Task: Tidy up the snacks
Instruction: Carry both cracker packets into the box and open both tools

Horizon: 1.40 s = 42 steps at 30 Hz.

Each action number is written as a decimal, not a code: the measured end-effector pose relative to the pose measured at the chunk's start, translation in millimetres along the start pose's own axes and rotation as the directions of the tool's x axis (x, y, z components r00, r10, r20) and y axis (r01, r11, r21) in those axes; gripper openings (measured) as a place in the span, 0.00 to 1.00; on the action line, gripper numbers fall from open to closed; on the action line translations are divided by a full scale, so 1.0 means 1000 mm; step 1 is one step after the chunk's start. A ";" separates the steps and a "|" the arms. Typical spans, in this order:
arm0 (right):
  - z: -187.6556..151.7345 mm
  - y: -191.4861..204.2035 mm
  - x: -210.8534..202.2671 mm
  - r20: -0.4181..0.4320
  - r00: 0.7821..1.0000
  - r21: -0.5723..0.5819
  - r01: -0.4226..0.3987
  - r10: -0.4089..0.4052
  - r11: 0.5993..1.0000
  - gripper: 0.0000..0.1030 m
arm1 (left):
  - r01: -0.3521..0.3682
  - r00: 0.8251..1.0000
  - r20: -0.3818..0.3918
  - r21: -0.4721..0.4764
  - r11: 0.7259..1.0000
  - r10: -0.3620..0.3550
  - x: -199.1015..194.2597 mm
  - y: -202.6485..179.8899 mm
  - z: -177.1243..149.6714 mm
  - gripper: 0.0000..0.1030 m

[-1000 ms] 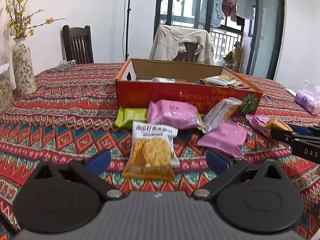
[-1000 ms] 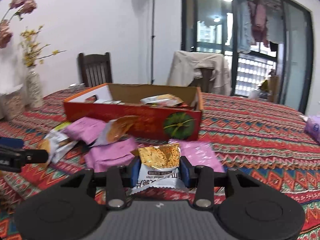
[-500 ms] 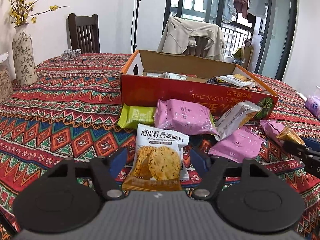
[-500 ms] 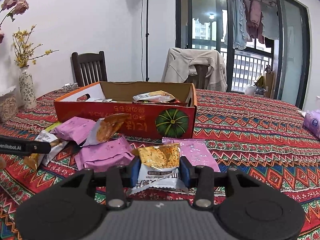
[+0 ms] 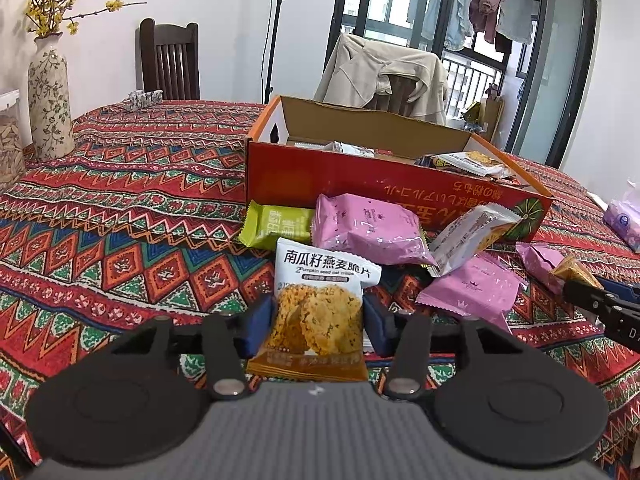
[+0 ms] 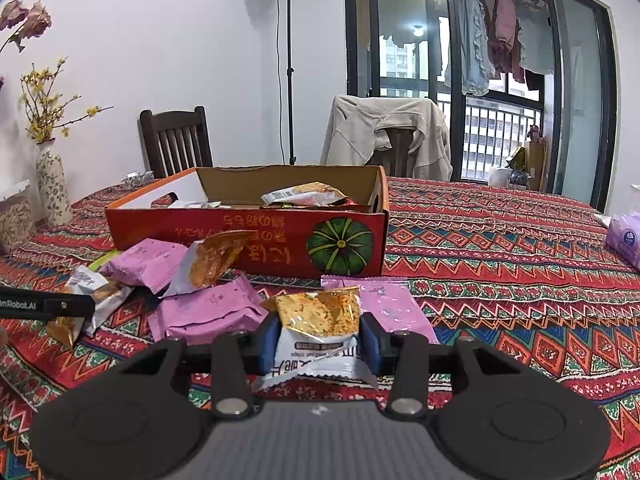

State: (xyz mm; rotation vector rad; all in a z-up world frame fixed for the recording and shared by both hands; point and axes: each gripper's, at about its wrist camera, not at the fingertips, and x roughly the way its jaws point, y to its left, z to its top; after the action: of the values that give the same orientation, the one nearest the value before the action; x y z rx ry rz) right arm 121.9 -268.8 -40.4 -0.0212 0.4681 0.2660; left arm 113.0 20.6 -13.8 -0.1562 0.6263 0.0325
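Left gripper (image 5: 317,322) just been closing, blue pads now squeezed against both sides of a white-and-orange oat crisp packet (image 5: 318,312) (label right way up, "pumpkin seed oat crisps" readable). Bottom edge of the packet down by the tablecloth (image 5: 132,216), lifted or resting hard to tell. Right gripper (image 6: 319,340) clamped on a second crisp packet (image 6: 318,320), this one upside down, orange end sticking up, white end hanging below the pads.

Just past the left gripper: green packet (image 5: 276,222) and a puffy pink packet (image 5: 370,230), both right up against the front wall of the red cardboard box (image 5: 360,184). Another white crisp packet (image 5: 472,236) propped on the pink ones, flat pink packet (image 5: 472,290) beside it. One more pink packet (image 6: 384,300) lying flat right behind the right gripper.

Box open on top, a few packets already inside (image 6: 308,196), pumpkin picture on the front corner. Farther out: flowered vase (image 5: 50,100) at the table's left edge, dark wooden chair (image 5: 170,64), second chair draped with a beige jacket (image 5: 380,72), purple tissue pack (image 6: 624,240) off to the right.
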 end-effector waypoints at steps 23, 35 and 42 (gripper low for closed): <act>0.019 0.009 -0.009 0.078 0.997 -0.045 0.009 -0.005 0.999 0.41 | 0.031 0.992 0.121 0.028 0.999 -0.034 -0.024 -0.006 0.027 0.42; 0.077 0.021 0.013 0.182 0.983 -0.113 0.032 -0.010 0.993 0.41 | 0.027 0.970 0.236 0.106 0.994 -0.052 -0.024 -0.025 0.073 0.42; 0.111 0.024 0.043 0.203 0.979 -0.107 0.033 -0.011 0.994 0.41 | 0.029 0.962 0.265 0.113 0.993 -0.059 -0.002 -0.038 0.104 0.41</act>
State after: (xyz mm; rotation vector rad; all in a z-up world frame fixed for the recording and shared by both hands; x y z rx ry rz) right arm 201.8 -226.1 40.2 -0.1062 0.2506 0.2689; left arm 174.8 -0.7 75.1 -0.0586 0.3521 -0.0234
